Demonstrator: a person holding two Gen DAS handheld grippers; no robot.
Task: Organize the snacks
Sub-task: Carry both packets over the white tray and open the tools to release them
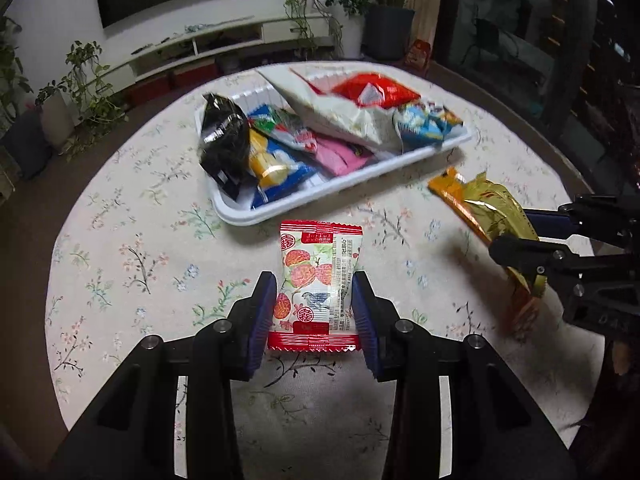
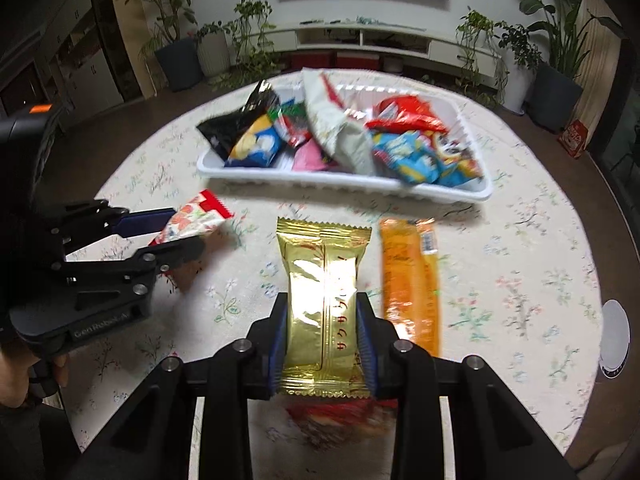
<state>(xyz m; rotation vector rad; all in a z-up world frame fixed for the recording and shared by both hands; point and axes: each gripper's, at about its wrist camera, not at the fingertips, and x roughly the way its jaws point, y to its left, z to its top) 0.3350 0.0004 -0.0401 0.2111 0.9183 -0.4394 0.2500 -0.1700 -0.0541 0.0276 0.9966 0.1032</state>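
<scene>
Holding packets off the table: left gripper (image 1: 314, 304) clamps the red-white strawberry snack (image 1: 318, 280), right gripper (image 2: 323, 340) clamps the gold wafer pack (image 2: 324, 304). White tray (image 1: 320, 196) lies straight ahead of both, packets' long axes pointing toward it.

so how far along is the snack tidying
Mostly done: the white tray already holds a pile of packets. In hand: the left hand-held gripper grips a red-and-white snack packet, and the right hand-held gripper grips a gold packet. Left: an orange packet lies on the table.
</scene>
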